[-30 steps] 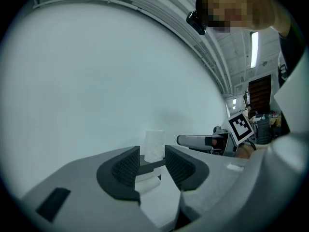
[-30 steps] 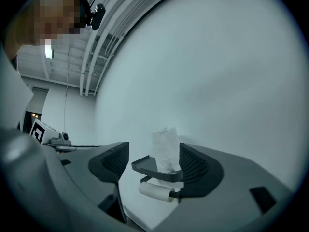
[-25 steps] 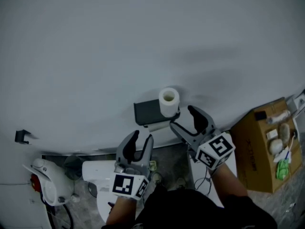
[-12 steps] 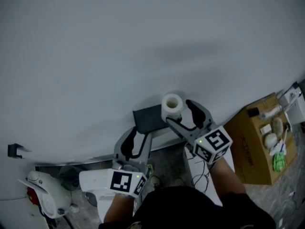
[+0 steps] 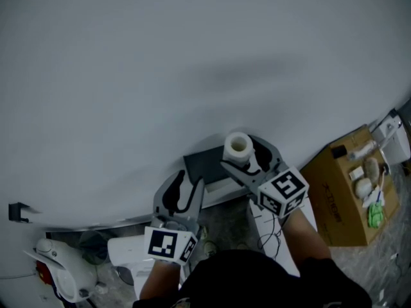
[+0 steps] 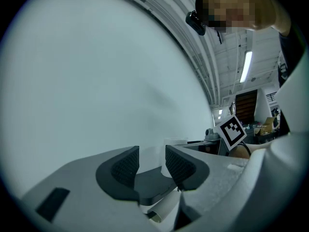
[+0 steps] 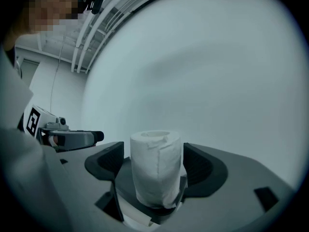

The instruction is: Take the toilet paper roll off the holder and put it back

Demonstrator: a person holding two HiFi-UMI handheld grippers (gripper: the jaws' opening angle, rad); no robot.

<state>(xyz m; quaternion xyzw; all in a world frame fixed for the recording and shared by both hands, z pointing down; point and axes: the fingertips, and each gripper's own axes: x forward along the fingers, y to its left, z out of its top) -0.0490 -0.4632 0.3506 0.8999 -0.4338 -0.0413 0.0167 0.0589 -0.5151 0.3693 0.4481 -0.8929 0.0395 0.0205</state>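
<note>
Jaws of the right gripper [image 7: 153, 170] are spread wide, having just been opening. The toilet paper roll [image 7: 155, 151] is framed upright between them, and neither pad is seen pressed on it. Jaws of the left gripper [image 6: 152, 164] are kept a narrow way apart, and nothing is clasped between them. The roll is carried on the dark shelf of the holder [image 5: 200, 162], toward its right end, and a white cylinder [image 6: 163, 208] is lodged beneath that shelf. The holder is set against a pale wall [image 5: 192, 63]. Off to the right, a cardboard box [image 5: 337, 194] with small items on top is set on the floor.
</note>
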